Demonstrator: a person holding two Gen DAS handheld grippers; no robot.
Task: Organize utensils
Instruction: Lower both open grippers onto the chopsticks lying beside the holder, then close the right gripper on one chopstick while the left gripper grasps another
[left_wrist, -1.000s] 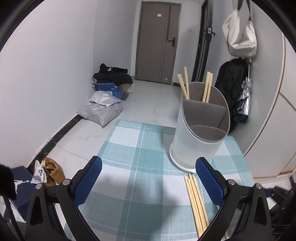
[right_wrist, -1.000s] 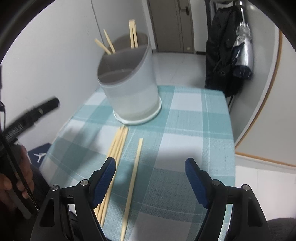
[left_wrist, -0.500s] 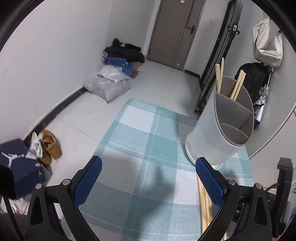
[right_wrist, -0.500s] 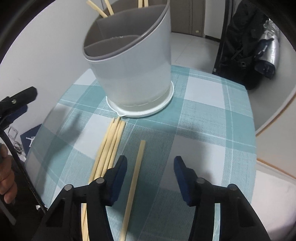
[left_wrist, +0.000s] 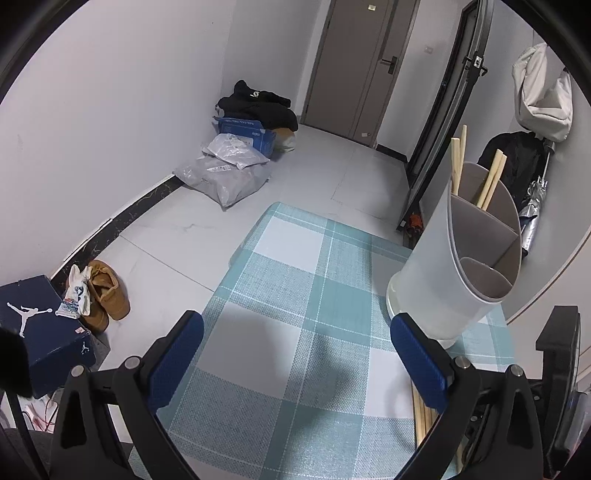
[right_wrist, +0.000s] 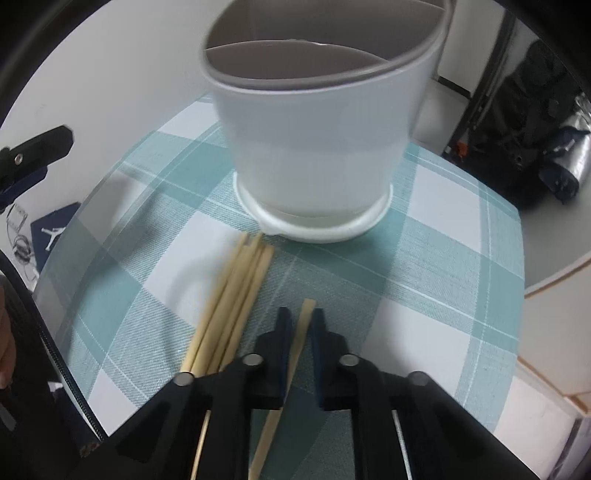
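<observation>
A white utensil holder (right_wrist: 317, 122) with grey dividers stands on the teal checked mat (right_wrist: 436, 266). In the left wrist view the holder (left_wrist: 447, 273) has several chopsticks (left_wrist: 491, 181) upright in its far compartments. My right gripper (right_wrist: 300, 317) is shut on a single wooden chopstick (right_wrist: 304, 317) lying on the mat, gripping it near its far end. A bundle of several chopsticks (right_wrist: 236, 295) lies just left of it, tips near the holder's base. My left gripper (left_wrist: 295, 354) is open and empty above the mat, left of the holder.
The mat covers a small table with a rounded edge (right_wrist: 517, 295). On the floor lie a blue shoe box (left_wrist: 37, 332), brown shoes (left_wrist: 107, 295) and plastic bags (left_wrist: 225, 177). Dark bags (right_wrist: 532, 147) hang at the right wall.
My right gripper has moved down and forward to the lone chopstick and its jaws have closed on it. My left gripper has swung left and pulled back, staying open.
</observation>
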